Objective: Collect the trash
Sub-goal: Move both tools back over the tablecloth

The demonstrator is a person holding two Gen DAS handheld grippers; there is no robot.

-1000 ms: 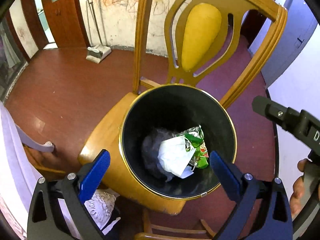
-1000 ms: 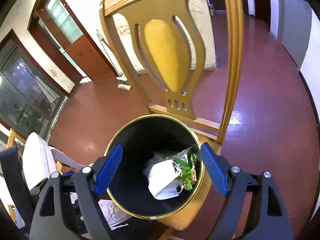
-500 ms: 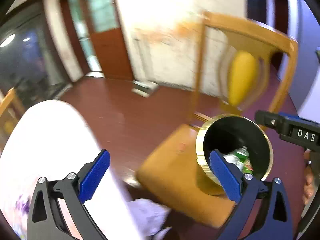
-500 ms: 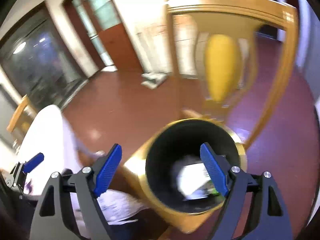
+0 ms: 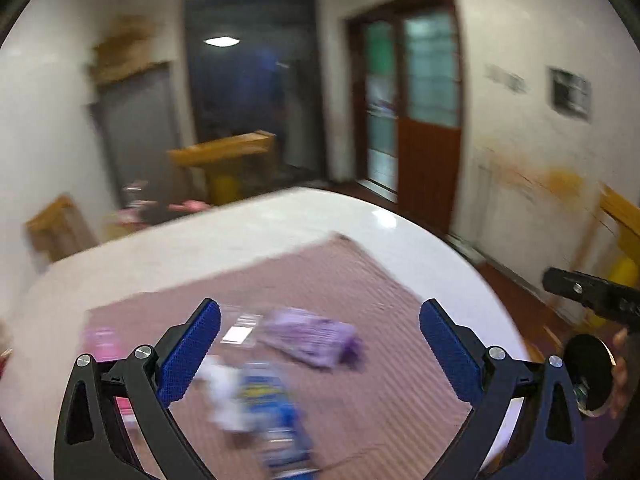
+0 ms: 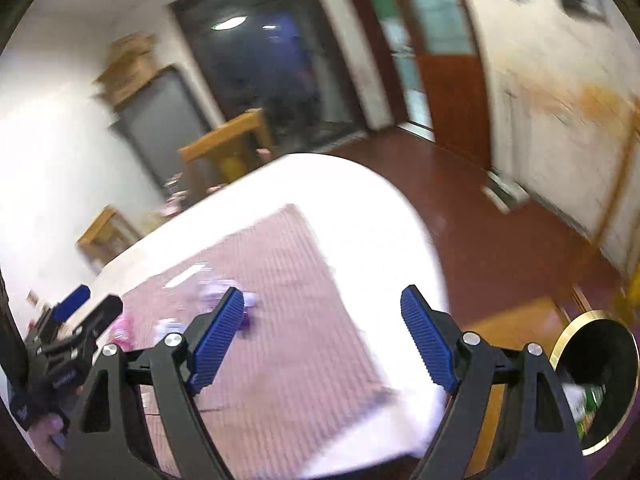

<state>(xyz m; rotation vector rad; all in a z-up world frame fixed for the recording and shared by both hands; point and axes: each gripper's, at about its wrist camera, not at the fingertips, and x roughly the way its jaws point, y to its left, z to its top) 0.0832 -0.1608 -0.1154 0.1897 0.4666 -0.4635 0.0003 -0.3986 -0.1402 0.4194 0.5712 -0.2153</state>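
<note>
Left wrist view first, and we see the trash spread on the brown ribbed mat (image 5: 384,320): a purple packet (image 5: 310,336) near the mat's middle, a blue-and-white wrapper (image 5: 272,412) toward its near edge with something white and crumpled (image 5: 222,392) touching its left side, a clear wrapper (image 5: 240,330) just left of the purple one, and a pink item (image 5: 102,342) by the mat's left edge. Everything is smeared by blur, so we cannot read labels. Our left gripper (image 5: 320,354) hangs above these pieces, blue pads spread wide with nothing between them. The mat lies on a white table (image 5: 280,224) and stops short of its far edge. In the right wrist view our right gripper (image 6: 322,338) is likewise released and empty, over the mat's right part near the table's right edge. Off that edge, low at the right, sits the black bin with a gold rim (image 6: 592,376) on a wooden chair seat (image 6: 516,324), white and green scraps inside it. Beyond are red-brown floor (image 6: 472,208) and a wooden door (image 6: 452,92).
</note>
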